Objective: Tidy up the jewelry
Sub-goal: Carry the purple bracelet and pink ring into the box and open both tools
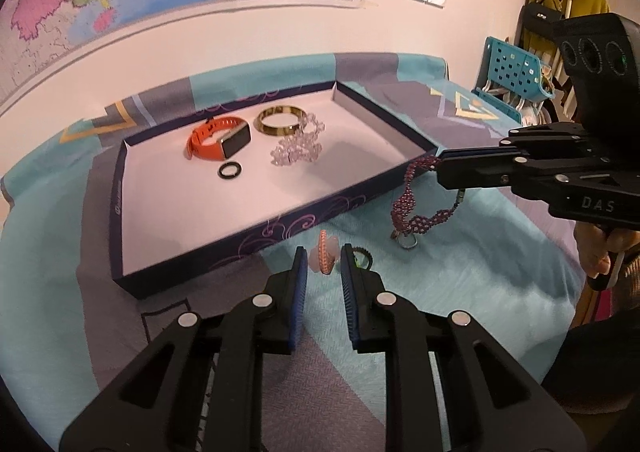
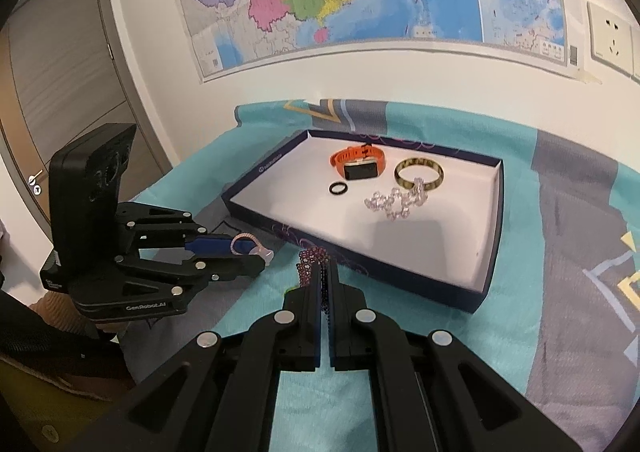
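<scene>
Beside tray [image 1: 280, 228] | right hand-held gripper [image 2: 325, 272] clamps purple bracelet [image 1: 412, 203]

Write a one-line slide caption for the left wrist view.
Right gripper dangles a purple beaded bracelet beside the tray; left gripper, jaws open, frames a pink ring.

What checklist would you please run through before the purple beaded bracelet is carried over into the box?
1. Right tongs shut on the purple beaded bracelet: ok.
2. Bracelet lifted free: not ok, its ring end touches the cloth.
3. Landing space in the box, right of the clear bead strand: ok.
4. Left tongs out of the path: ok, open around the pink ring in front of the box.
5. Grip firmness: cannot tell.
</scene>
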A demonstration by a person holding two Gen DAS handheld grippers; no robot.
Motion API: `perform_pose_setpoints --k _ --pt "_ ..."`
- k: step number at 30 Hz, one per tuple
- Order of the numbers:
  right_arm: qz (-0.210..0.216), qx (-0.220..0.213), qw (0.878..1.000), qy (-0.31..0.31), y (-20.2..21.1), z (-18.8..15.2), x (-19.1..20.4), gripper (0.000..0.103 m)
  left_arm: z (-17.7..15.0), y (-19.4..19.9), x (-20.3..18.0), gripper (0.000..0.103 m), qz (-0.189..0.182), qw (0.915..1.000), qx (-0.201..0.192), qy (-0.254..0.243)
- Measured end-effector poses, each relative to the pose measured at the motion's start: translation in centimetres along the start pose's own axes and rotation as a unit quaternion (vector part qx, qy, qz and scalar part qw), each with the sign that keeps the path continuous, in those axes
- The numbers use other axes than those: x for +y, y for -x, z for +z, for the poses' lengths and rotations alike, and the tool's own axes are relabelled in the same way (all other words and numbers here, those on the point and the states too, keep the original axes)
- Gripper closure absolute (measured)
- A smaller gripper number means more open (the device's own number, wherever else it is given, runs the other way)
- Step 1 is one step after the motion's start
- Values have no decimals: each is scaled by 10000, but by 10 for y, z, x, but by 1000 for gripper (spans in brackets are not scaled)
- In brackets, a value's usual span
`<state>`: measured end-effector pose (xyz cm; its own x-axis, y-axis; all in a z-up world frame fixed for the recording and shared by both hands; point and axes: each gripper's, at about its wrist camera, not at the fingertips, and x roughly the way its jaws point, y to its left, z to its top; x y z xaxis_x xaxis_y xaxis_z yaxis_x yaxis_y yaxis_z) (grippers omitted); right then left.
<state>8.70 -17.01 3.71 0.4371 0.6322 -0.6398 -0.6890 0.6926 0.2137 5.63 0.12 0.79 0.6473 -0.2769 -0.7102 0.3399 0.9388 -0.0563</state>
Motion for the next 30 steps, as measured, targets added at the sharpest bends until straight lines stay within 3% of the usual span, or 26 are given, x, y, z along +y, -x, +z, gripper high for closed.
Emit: perform_pose_setpoints --k 13,30 --pt "-82 -250 9997 5 -9 32 -14 102 23 11 19 85 131 9991 -309 267" --pt "-106 -126 9997 -176 -45 54 -37 102 48 -18 43 85 311 9980 -235 500"
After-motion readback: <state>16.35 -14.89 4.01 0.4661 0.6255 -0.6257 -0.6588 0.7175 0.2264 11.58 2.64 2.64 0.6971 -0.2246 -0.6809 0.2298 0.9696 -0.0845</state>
